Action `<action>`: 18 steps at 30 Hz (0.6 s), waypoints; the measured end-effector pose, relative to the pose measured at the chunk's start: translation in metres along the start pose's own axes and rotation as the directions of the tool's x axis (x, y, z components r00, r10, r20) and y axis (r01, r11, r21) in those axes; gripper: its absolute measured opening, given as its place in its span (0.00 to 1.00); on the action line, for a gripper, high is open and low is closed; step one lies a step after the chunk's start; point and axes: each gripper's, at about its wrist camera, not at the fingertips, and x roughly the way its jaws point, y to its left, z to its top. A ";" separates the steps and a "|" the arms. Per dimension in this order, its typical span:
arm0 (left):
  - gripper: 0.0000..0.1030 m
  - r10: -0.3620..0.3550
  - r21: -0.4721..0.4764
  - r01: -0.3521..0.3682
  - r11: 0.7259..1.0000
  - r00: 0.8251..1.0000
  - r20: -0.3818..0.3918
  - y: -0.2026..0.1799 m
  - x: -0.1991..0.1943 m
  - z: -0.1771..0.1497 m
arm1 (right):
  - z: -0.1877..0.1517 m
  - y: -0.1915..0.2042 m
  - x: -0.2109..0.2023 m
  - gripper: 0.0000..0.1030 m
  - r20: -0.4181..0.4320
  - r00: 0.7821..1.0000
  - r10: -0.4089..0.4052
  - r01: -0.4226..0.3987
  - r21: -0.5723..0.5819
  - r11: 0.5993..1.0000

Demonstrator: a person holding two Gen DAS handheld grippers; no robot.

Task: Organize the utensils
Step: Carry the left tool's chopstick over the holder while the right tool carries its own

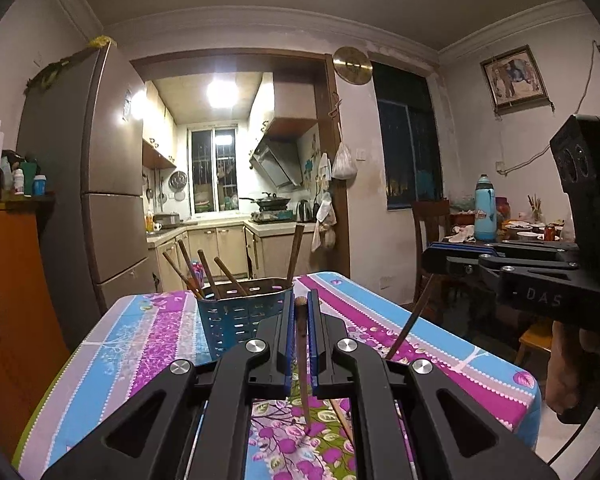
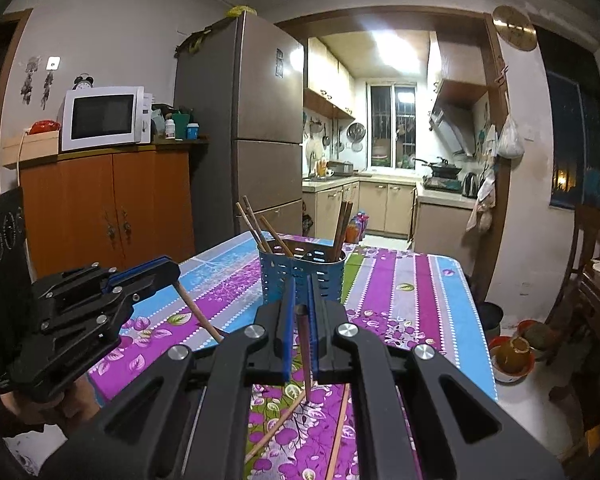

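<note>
Each of the two grippers is clenched on one chopstick: the left gripper [image 1: 301, 312] and the right gripper [image 2: 301, 312], both above the table [image 2: 428, 300]. Two more chopsticks [image 2: 276, 426] lie below on the flowered cloth. Farther, the blue holder [image 2: 300, 276] stands with about six chopsticks inside. Behind are a fridge [image 2: 256, 120], a microwave [image 2: 104, 118] and the kitchen.

A tall fridge [image 2: 256, 120] stands beside an orange cabinet [image 2: 108, 204], with a lit kitchen doorway [image 2: 396, 120] behind.
</note>
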 end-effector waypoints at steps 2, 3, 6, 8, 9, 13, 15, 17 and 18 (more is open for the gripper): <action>0.07 -0.011 -0.009 0.011 1.000 1.000 -0.013 0.005 0.005 0.005 | 0.005 -0.003 0.002 0.04 -0.006 1.000 0.004 -0.004 0.001 1.000; 0.07 -0.013 -0.012 0.013 1.000 1.000 -0.019 0.006 0.007 0.005 | 0.009 -0.004 0.004 0.04 -0.009 1.000 0.007 -0.007 0.004 1.000; 0.07 -0.020 -0.025 0.019 1.000 0.999 -0.033 0.014 0.014 0.014 | 0.017 -0.007 0.007 0.04 -0.013 1.000 0.013 -0.013 0.013 1.000; 0.07 -0.021 -0.026 0.020 0.999 0.999 -0.038 0.018 0.016 0.021 | 0.025 -0.009 0.008 0.04 -0.010 1.000 0.012 -0.012 0.011 1.000; 0.07 -0.021 -0.026 0.020 0.999 0.999 -0.042 0.020 0.017 0.025 | 0.030 -0.009 0.008 0.04 -0.007 1.000 0.012 -0.012 0.009 1.000; 0.07 -0.011 -0.006 0.011 1.000 0.999 -0.037 0.026 0.018 0.045 | 0.046 -0.009 0.008 0.04 0.004 1.000 0.015 -0.015 -0.001 1.000; 0.07 -0.005 0.001 0.005 1.000 0.999 -0.034 0.029 0.019 0.058 | 0.057 -0.011 0.010 0.04 0.011 1.000 0.017 -0.017 -0.001 1.000; 0.07 0.000 0.006 0.000 1.000 1.000 -0.031 0.031 0.019 0.070 | 0.066 -0.013 0.011 0.04 0.020 1.000 0.018 -0.018 0.002 1.000; 0.07 0.002 0.010 -0.001 1.000 0.999 -0.033 0.033 0.020 0.078 | 0.074 -0.014 0.012 0.04 0.027 0.999 0.019 -0.019 0.001 1.000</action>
